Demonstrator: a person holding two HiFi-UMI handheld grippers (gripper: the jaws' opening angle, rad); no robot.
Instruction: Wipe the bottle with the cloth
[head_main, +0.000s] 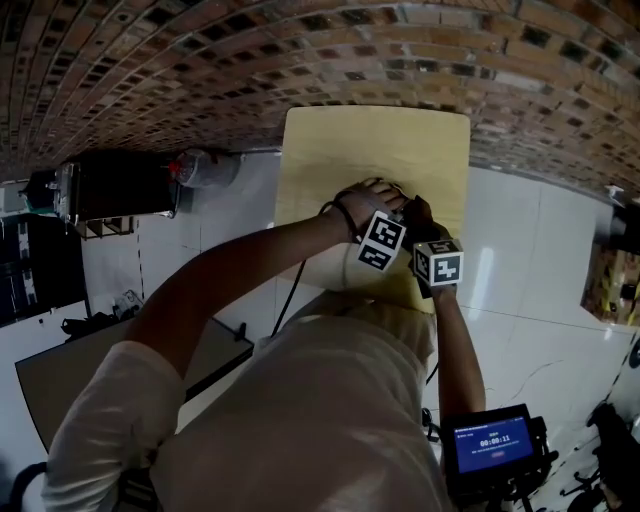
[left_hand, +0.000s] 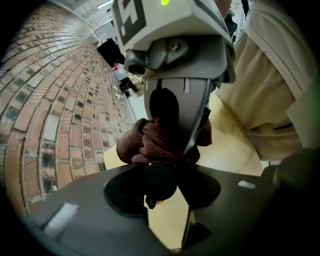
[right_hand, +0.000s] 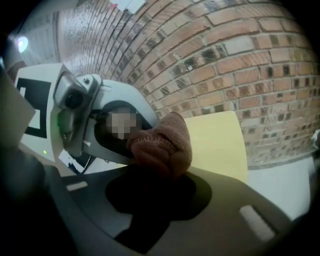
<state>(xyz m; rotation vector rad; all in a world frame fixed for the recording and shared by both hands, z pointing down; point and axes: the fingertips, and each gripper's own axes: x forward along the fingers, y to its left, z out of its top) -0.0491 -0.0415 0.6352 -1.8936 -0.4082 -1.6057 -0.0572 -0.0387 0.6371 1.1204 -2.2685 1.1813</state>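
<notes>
A brown terry cloth (left_hand: 155, 142) is bunched between the fingers of my right gripper (right_hand: 161, 172), which is shut on it; in the right gripper view the cloth (right_hand: 162, 142) fills the jaw tips. My left gripper (left_hand: 162, 189) points steeply down over the yellow table (head_main: 440, 150) and grips a bottle by its dark round cap (left_hand: 160, 181). The rest of the bottle is hidden below the cap. The cloth rests against the cap's far side. In the head view the two marker cubes (head_main: 381, 240) (head_main: 438, 262) sit close together near the table's front edge, and the hands cover the bottle and the cloth.
A brick wall (head_main: 300, 60) runs behind the table. White floor tiles (head_main: 540, 240) lie to its right. A dark cabinet (head_main: 110, 190) and a clear jug (head_main: 205, 168) stand at the left. A small screen (head_main: 490, 445) sits at the lower right.
</notes>
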